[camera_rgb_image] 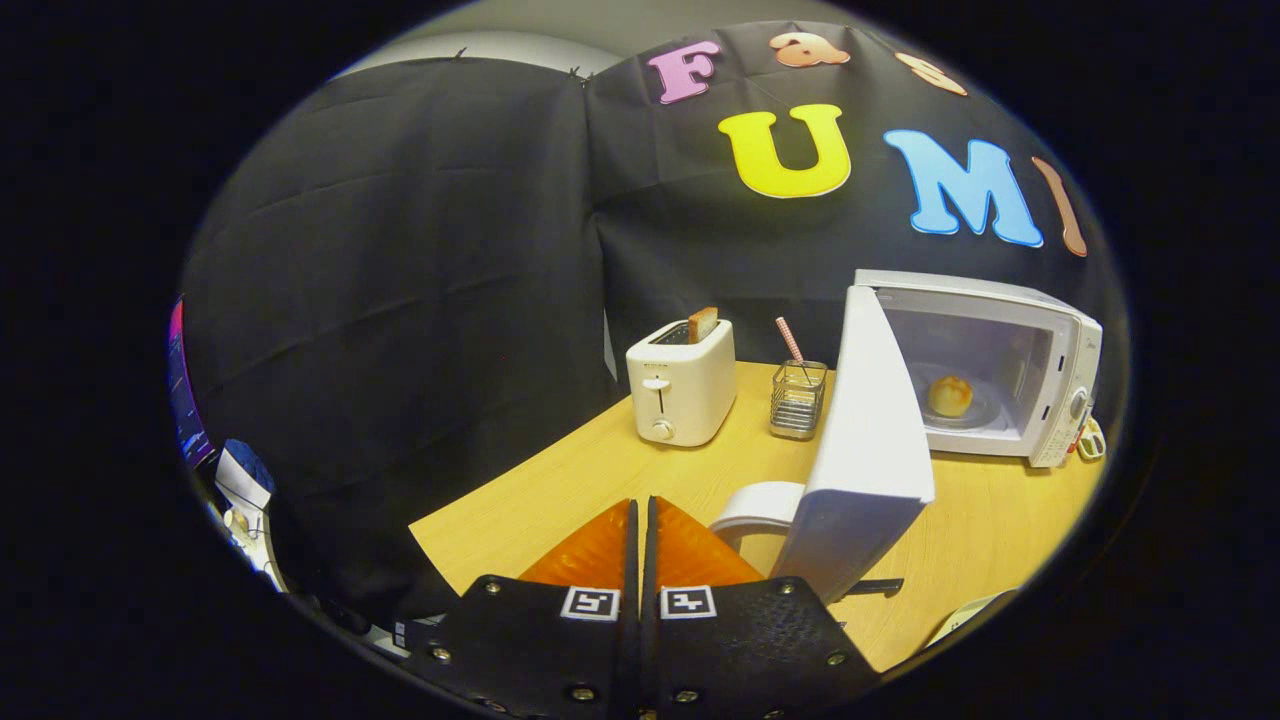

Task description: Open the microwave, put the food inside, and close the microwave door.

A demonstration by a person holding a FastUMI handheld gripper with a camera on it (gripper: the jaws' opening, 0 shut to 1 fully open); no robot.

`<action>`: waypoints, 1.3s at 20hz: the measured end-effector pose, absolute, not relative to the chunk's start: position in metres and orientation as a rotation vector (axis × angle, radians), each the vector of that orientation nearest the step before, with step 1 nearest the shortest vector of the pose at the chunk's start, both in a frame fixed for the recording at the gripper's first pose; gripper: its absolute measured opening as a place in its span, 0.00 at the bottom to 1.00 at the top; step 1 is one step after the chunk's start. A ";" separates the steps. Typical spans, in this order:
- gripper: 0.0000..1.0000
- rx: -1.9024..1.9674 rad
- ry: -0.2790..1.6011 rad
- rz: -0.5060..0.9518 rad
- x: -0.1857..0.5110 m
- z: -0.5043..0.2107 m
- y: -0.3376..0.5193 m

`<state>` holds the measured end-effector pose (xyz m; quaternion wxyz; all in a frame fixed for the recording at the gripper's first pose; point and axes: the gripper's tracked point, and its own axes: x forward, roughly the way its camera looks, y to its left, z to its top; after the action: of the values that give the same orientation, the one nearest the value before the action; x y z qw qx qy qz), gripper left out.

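- A light wooden table point(560, 480) carries everything, with black cloth hung as a wall behind it and along its left side; a pale ceiling shows above the cloth.
- The white microwave point(1060, 350) stands at the table's far right, its door point(868, 440) swung wide open toward the gripper.
- Inside the microwave, a round golden piece of food point(950, 396) sits on the glass turntable plate point(985, 410).
- A white toaster point(683, 385) stands left of the microwave near the back wall, with 1 slice of toast point(702, 323) sticking up from its slot.
- Between toaster and microwave is a wire mesh holder point(798, 400) with a pink-striped stick point(790, 340) leaning out of it.
- A white bowl point(760, 505) rests just ahead of the fingers, partly behind the open door.
- The gripper point(640, 520) has its 2 fingers pressed together, nothing between them, held left of the door's lower edge.
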<state>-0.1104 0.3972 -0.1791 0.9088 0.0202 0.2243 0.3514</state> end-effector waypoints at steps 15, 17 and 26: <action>0.01 0.062 0.500 0.495 -0.062 -0.189 0.293; 0.01 0.062 0.500 0.462 -0.053 -0.190 0.278; 0.01 0.085 0.495 0.325 -0.011 -0.191 0.208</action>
<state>-0.0109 0.2077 -0.1913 0.9556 0.0419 0.2438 0.1602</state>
